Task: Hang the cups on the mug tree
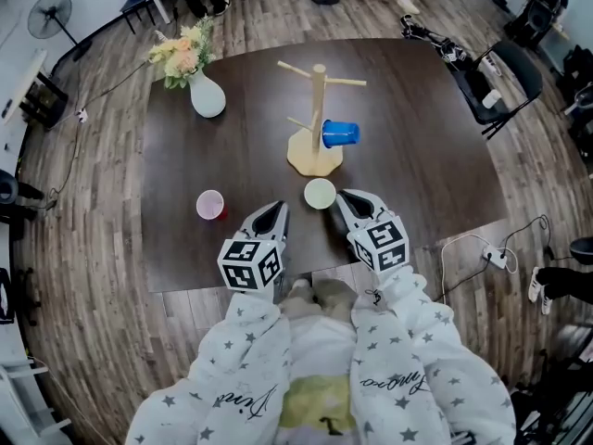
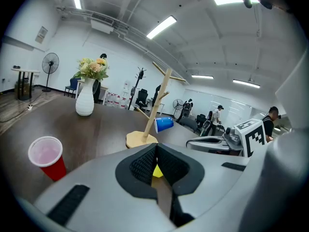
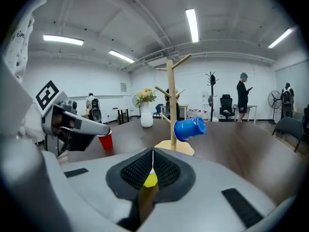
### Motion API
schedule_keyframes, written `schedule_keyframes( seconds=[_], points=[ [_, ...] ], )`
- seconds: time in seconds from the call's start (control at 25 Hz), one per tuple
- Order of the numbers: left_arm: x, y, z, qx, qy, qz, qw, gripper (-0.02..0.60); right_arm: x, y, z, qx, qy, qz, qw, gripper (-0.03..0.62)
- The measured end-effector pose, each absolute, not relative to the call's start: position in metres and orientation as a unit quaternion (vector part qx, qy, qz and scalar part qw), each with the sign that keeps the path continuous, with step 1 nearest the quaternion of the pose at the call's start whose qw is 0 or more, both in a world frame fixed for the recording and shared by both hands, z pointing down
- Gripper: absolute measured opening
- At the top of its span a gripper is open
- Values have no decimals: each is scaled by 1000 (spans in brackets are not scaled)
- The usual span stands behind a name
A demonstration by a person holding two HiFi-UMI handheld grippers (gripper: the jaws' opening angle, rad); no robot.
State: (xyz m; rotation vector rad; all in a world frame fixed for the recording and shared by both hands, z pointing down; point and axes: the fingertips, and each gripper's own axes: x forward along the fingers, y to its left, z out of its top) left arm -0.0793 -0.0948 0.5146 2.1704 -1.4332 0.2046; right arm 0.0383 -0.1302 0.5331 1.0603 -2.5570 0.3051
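A wooden mug tree [image 1: 318,109] stands mid-table with a blue cup [image 1: 340,133] hanging on a lower peg. In front of its base a pale yellow cup [image 1: 320,193] stands upright, and a red cup [image 1: 210,204] stands further left. My left gripper [image 1: 278,209] sits between the two cups, shut and empty. My right gripper [image 1: 345,197] is just right of the yellow cup, also shut and empty. In the left gripper view the shut left gripper [image 2: 156,149] shows a sliver of yellow cup [image 2: 157,170] behind it. The right gripper [image 3: 152,153] likewise shows the yellow cup [image 3: 150,180].
A white vase of flowers [image 1: 206,95] stands at the table's far left corner. The near edge of the table [image 1: 232,281] runs just under my grippers. Office chairs [image 1: 500,77] stand to the right, a fan [image 1: 49,15] at the far left, and people stand in the room.
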Motion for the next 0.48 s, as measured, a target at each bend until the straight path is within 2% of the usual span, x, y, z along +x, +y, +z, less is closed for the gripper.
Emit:
schedule_keyframes(
  seconds=[0.48],
  points=[
    [-78, -74, 525, 817, -501, 85, 275, 26, 43, -109, 557, 400, -891, 121, 180, 25]
  ],
)
